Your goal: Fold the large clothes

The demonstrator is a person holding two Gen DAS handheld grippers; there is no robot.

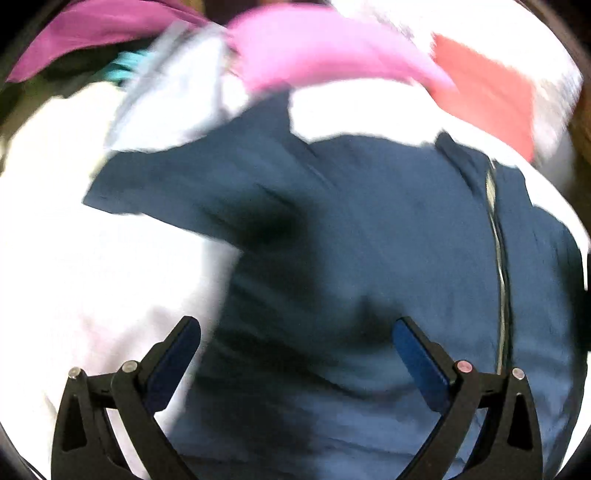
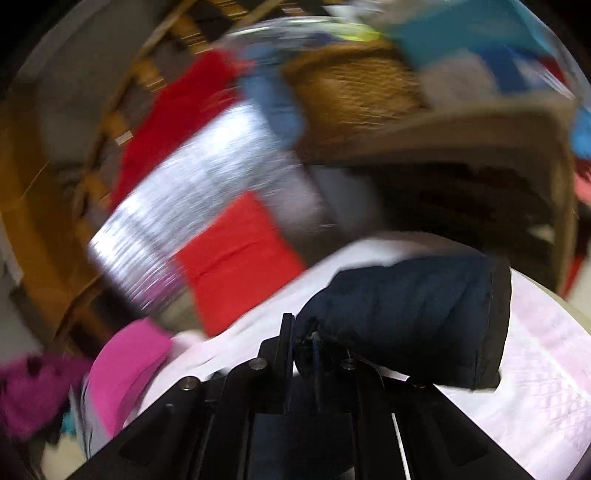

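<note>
Here the right gripper (image 2: 306, 339) pinches the navy garment's (image 2: 406, 314) sleeve.

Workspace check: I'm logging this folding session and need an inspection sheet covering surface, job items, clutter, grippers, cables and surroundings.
Surface: white sheet, pale patterned cloth in the right wrist view.
Job's things: navy zip-up jacket spread on the sheet; one sleeve raised off it.
Clutter: pink garment, red cloth, magenta garment, a silver-grey piece; all blurred.
Grippers: left gripper open above the jacket, holding nothing; right gripper shut on the sleeve.
Cables: nothing seen.
Surroundings: wicker basket, wooden furniture, more clothes piled beyond.
</note>
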